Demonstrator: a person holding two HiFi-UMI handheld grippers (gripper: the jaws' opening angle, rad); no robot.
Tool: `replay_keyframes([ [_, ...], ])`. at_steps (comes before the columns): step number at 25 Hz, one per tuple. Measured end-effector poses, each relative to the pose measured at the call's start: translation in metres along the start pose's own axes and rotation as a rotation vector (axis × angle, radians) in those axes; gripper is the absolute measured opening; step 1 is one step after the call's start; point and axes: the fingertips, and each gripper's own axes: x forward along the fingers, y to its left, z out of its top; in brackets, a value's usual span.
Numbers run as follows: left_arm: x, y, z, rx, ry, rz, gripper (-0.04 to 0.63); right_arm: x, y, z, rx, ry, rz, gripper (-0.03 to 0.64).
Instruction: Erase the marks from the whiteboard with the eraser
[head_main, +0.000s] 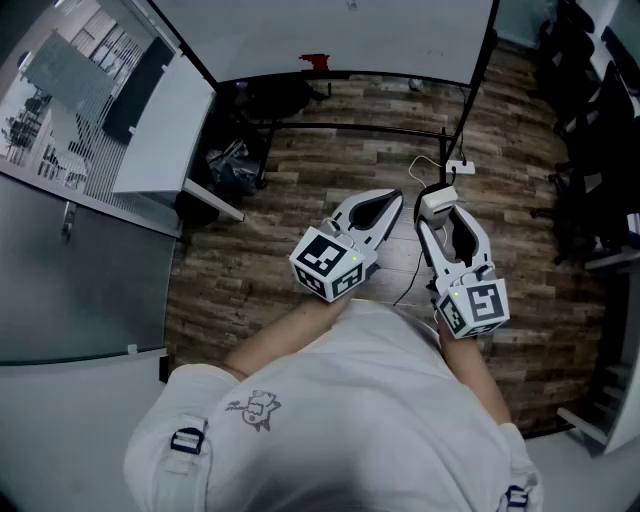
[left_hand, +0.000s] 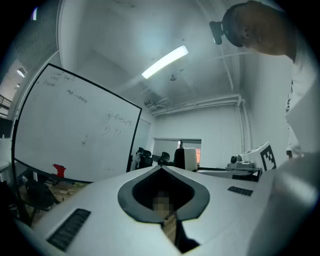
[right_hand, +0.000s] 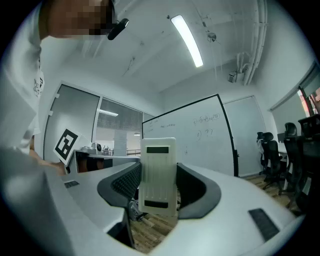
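The whiteboard (head_main: 330, 30) stands ahead on a black frame; faint handwritten marks (left_hand: 116, 118) show on it in both gripper views. A red object (head_main: 313, 61) rests on its ledge. My right gripper (head_main: 437, 202) is shut on a white ribbed eraser (right_hand: 158, 175), held upright between the jaws and well short of the whiteboard (right_hand: 195, 142). My left gripper (head_main: 398, 198) sits beside it, shut with its jaw tips touching and nothing between them. Both are held close to my body above the wooden floor.
Black office chairs (head_main: 590, 130) stand at the right. A white cabinet (head_main: 165, 130) and a dark bag (head_main: 235, 165) sit at the left beside a glass partition. A cable and plug (head_main: 455, 167) lie on the floor near the frame's foot bar (head_main: 350, 127).
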Motion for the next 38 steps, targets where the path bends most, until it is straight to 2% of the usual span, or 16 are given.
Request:
replay_keyframes([
  [6, 0.003, 0.001, -0.003, 0.0, 0.0, -0.011, 0.006, 0.005, -0.002, -0.003, 0.011, 0.004, -0.007, 0.233],
  [16, 0.008, 0.04, 0.001, -0.017, -0.007, -0.042, 0.006, 0.047, 0.004, -0.008, 0.008, 0.009, 0.011, 0.233],
  [23, 0.006, 0.097, 0.01, -0.022, 0.005, -0.09, 0.006, 0.108, 0.008, -0.012, 0.019, 0.021, -0.04, 0.233],
  [30, -0.007, 0.173, 0.038, 0.005, 0.02, -0.127, 0.006, 0.182, 0.022, -0.003, 0.04, -0.001, -0.102, 0.233],
  [38, -0.031, 0.229, 0.041, -0.022, 0.036, -0.14, 0.006, 0.237, 0.059, -0.009, 0.037, 0.005, -0.109, 0.233],
])
